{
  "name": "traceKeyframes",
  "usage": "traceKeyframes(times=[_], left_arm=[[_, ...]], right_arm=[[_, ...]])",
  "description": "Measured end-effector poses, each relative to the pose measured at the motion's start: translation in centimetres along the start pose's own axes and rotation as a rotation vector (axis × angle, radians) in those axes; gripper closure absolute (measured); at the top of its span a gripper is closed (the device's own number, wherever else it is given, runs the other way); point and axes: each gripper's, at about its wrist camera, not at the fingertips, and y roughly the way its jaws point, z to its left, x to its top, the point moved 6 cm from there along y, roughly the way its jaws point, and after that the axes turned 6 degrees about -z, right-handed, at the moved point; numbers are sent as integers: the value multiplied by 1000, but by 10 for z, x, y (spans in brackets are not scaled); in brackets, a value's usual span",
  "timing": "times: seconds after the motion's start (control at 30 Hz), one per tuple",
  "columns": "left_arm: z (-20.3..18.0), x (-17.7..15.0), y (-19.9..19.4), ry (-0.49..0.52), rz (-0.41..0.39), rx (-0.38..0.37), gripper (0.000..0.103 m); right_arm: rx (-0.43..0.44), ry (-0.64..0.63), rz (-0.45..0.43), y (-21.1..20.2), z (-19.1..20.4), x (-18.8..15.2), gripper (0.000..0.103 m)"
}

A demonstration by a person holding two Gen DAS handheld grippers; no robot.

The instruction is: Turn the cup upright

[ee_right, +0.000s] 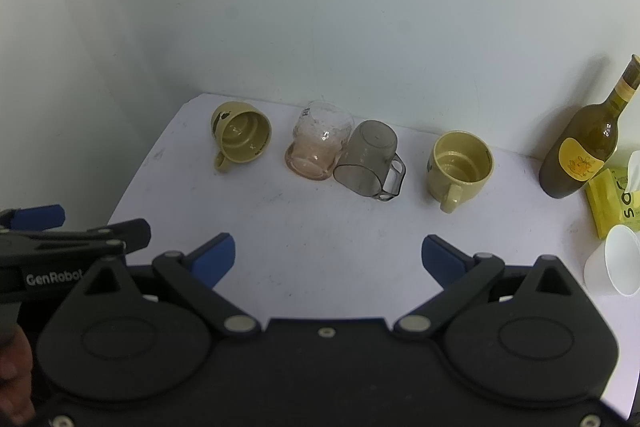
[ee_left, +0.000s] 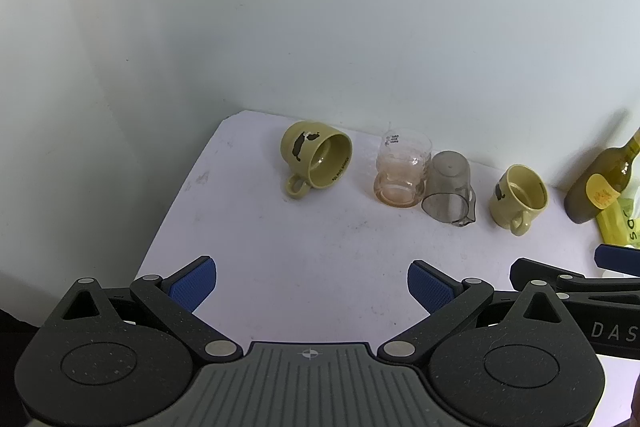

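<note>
Both the left gripper and the right gripper have fingers apart, holding nothing. The lying mug may roll into the glass if pushed sideways.

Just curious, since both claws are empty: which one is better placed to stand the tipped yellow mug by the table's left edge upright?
Probably the left gripper: it is open, and the tipped mug lies nearly straight ahead of it.
</note>
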Motion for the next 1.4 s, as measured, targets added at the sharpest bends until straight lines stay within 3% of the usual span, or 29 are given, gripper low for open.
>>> traceKeyframes(times=[0.73,1.4], left_arm=[[1,-8,-8,6,-5,6,0],[5,6,-14,-24,-39,24,0]], right_arm=[[0,9,4,-3,-2,1,2],[14,-39,-35,-9,7,13,2]])
